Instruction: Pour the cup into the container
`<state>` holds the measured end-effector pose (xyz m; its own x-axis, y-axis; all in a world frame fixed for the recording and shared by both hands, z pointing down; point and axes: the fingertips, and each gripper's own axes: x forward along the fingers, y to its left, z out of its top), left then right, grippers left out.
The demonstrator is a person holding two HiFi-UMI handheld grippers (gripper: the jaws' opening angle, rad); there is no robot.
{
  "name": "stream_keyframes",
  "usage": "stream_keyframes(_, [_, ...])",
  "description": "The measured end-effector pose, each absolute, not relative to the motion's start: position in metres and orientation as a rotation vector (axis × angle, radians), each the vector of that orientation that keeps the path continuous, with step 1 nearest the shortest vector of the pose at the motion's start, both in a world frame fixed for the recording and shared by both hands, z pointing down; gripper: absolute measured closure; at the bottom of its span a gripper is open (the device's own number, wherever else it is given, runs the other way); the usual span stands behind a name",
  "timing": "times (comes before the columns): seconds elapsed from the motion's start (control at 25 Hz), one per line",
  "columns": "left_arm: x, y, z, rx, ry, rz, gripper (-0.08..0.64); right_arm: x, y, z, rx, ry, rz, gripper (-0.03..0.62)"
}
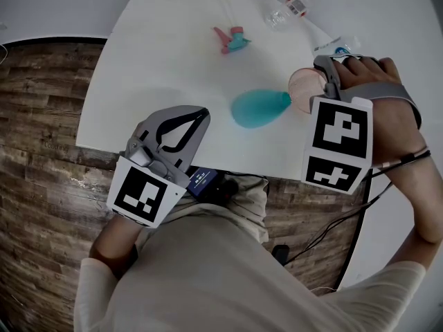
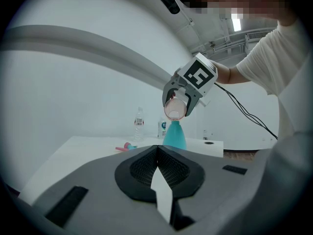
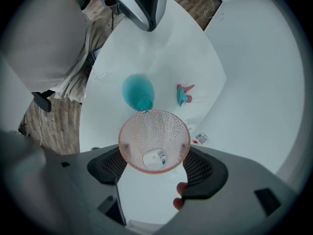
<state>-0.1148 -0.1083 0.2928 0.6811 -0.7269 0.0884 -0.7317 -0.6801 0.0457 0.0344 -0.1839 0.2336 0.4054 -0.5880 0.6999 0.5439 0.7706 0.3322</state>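
Firmly, right gripper (image 3: 155, 166) clamps one pink cup (image 3: 154, 141) over one teal container (image 3: 138, 92) — left gripper (image 2: 156, 153) closed, empty.

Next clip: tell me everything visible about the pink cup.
The pink cup is translucent plastic by its look, dimpled all over, wider at the rim than at its clear base. The right gripper clamps it by the sides, in the air, tipped steeply with its rim at the neck of the teal container. No liquid shows inside; whether rim and neck touch is unclear.

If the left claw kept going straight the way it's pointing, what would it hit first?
Probably the teal container, just right of the left claw's line; depth is unclear.
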Motion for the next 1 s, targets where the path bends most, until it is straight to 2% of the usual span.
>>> stream_keyframes(1.0, [-0.1161,-0.1099,0.2931,2.808,-1.218,0.09,0.549,0.0317,-0.187,0.2342,0.038,-0.833,-0.751,0.229])
